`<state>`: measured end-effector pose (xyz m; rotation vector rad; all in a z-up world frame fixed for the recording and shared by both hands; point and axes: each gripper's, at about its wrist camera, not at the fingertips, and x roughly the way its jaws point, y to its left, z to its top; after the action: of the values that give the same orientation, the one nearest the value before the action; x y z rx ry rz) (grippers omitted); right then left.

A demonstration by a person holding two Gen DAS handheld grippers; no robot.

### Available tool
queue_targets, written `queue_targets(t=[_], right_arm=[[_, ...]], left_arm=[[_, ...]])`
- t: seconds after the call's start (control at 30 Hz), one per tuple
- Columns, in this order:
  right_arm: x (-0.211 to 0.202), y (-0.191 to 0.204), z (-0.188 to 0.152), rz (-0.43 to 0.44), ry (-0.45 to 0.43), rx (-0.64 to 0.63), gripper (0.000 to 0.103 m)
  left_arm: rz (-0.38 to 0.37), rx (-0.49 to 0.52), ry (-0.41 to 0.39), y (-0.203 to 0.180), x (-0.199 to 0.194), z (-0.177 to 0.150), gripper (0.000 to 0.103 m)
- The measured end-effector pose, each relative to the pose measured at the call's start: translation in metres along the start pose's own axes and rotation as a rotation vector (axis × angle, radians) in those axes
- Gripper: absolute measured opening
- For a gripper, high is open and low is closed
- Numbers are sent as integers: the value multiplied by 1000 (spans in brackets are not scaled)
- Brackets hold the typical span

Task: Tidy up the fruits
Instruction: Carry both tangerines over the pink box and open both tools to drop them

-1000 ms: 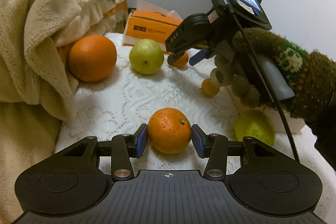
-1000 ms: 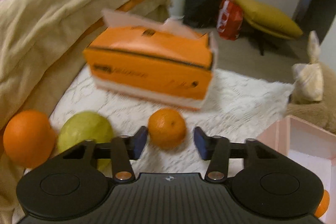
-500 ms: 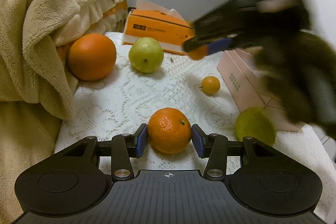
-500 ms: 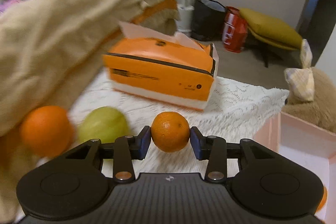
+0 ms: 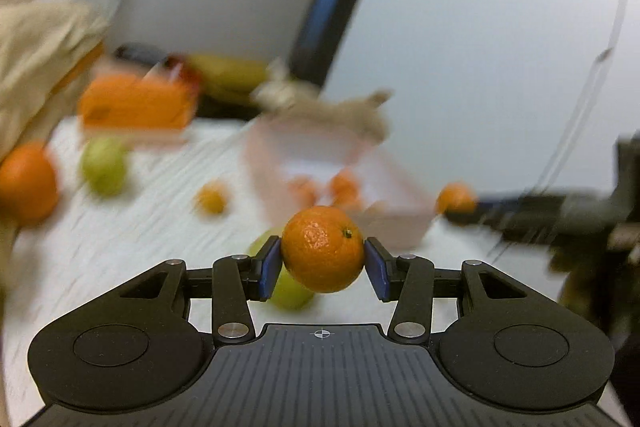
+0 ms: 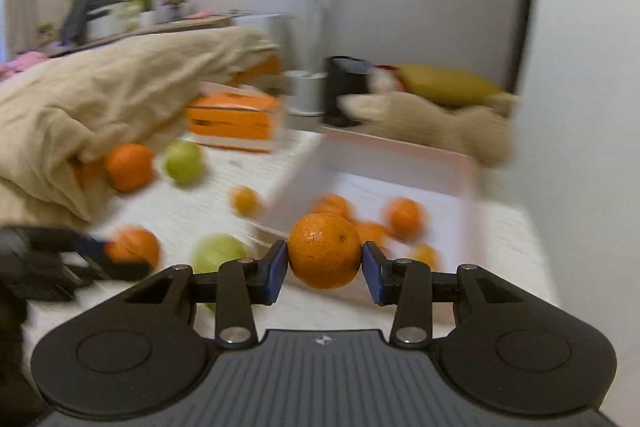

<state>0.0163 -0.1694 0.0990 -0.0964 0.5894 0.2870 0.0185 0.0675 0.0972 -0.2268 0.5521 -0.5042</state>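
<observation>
My left gripper [image 5: 323,263] is shut on a mandarin [image 5: 322,241] and holds it above the white lace cloth [image 5: 140,239]. My right gripper [image 6: 324,265] is shut on a second mandarin [image 6: 323,247], in front of the pink box [image 6: 460,179], which holds several mandarins [image 6: 402,217]. In the left wrist view the right gripper [image 5: 464,205] shows blurred at the right with its mandarin [image 5: 454,197]. The right wrist view shows the left gripper [image 6: 124,255] at the lower left with its fruit [image 6: 134,245].
On the cloth lie a big orange [image 6: 130,167], a green fruit [image 6: 184,157], a small orange [image 6: 245,201] and another green fruit [image 6: 218,251]. An orange tissue box [image 6: 236,121] stands behind them. A beige blanket [image 6: 100,107] lies at the left and a plush toy [image 6: 440,123] behind the box.
The right gripper closed on its mandarin by the tissue box and swung right to the pink box. The left gripper lifted its mandarin off the cloth and turned towards the box.
</observation>
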Motion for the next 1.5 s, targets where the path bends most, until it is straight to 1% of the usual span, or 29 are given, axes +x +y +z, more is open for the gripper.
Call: queue_targets(t=[0.07, 0.13, 0.17, 0.23, 0.27, 0.33, 0.37, 0.43, 0.53, 0.67, 0.8, 0.87, 1.13, 1.3, 1.37, 1.4, 1.43, 1.5], right_arm=[[-7, -15, -5, -20, -16, 7, 40], [-12, -24, -5, -28, -40, 23, 40], [-13, -28, -3, -32, -55, 33, 40], [-12, -31, -3, -39, -75, 44, 40], [-12, -32, -3, -42, -83, 46, 40], [-10, -37, -5, -44, -89, 47, 40], [-8, -38, -6, -44, -88, 48, 40], [-3, -42, -8, -47, -81, 54, 40], [7, -48, -9, -54, -69, 63, 40], [20, -56, -8, -58, -53, 82, 40], [35, -58, -1, -71, -48, 96, 40], [40, -57, 6, -81, -51, 98, 40], [81, -45, 53, -97, -58, 81, 40], [122, -32, 76, -114, -6, 81, 41], [136, -29, 78, -127, 24, 104, 46], [140, -28, 79, -133, 34, 113, 57], [142, -25, 79, -137, 38, 122, 62], [139, -17, 78, -125, 41, 124, 63]], left_arm=[[-49, 24, -77, -20, 4, 31, 50], [-94, 37, -137, -34, 18, 59, 50], [-100, 41, -150, -39, 28, 71, 50], [-55, 44, -161, -47, 58, 89, 51], [-25, 43, -146, -48, 73, 93, 50], [35, 28, -61, -47, 107, 97, 50], [66, 25, -6, -47, 123, 96, 50], [110, 36, 59, -47, 141, 91, 50], [151, 87, 48, -49, 144, 84, 50], [193, 131, 24, -47, 139, 84, 50], [246, 202, 18, -49, 137, 83, 50], [257, 221, 20, -48, 133, 80, 50], [258, 200, 25, -31, 112, 71, 50], [270, 169, 30, -14, 99, 65, 50], [273, 155, 33, -6, 95, 62, 50], [272, 145, 34, -1, 93, 60, 50], [272, 131, 36, 5, 90, 56, 50], [266, 95, 46, 17, 84, 48, 50]])
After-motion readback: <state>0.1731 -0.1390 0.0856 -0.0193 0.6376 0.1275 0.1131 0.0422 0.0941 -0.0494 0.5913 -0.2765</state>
